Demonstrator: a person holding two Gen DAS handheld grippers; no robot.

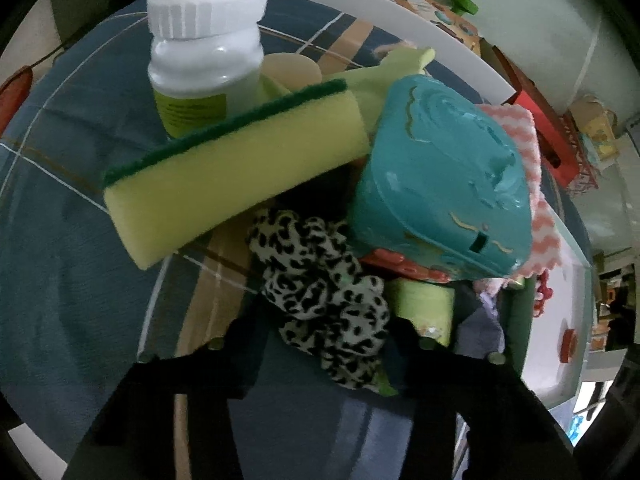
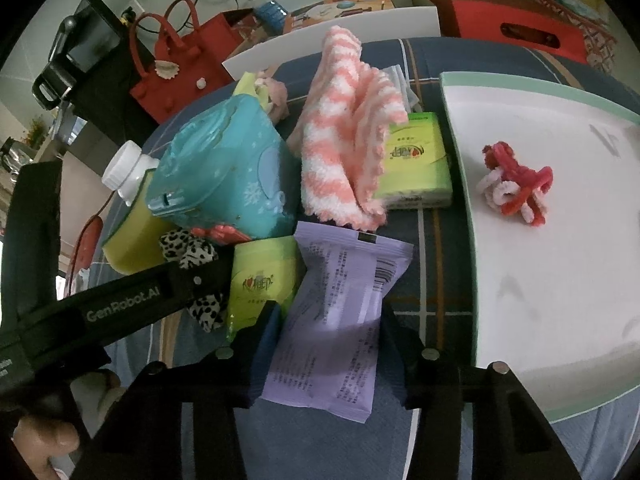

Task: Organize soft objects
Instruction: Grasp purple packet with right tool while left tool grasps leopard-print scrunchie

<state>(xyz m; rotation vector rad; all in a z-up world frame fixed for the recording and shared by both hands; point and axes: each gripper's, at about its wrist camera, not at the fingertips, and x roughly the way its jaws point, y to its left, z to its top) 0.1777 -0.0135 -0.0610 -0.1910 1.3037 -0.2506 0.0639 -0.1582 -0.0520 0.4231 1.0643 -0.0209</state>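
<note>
- The left tongs [image 1: 320, 344] sit with their two fingers on either side of a leopard-print scrunchie [image 1: 320, 300]; the cloth fills the gap between them, though whether the fingers actually press it I cannot tell.
- The scrunchie lies on a blue plaid cloth [image 1: 60, 240] covering the desk, just below a yellow sponge [image 1: 236, 172] with a green scouring side.
- The sponge is tilted, one end resting against a teal wipes box [image 1: 444, 184], which is itself tipped over on the pile.
- Behind the sponge stands a white bottle [image 1: 208, 52] with a ribbed white cap, upright.
- The right tongs [image 2: 332, 344] are closed around a purple packet [image 2: 340, 320], one finger touching each long side of it.
- Left of the purple packet lies a green tissue pack [image 2: 264, 280]; a second green tissue pack [image 2: 416, 160] lies farther back, partly under a pink-and-white striped towel [image 2: 344, 140].
- The towel is bunched and draped beside the teal box, in the middle of the heap.
- To the right is a white tray [image 2: 540, 280] with a pale green rim, resting on the plaid cloth.
- On the tray, well apart from the heap, lies a red-and-white pipe-cleaner knot [image 2: 516, 184].
- A red bag [image 2: 180, 64] stands behind the desk.
</note>
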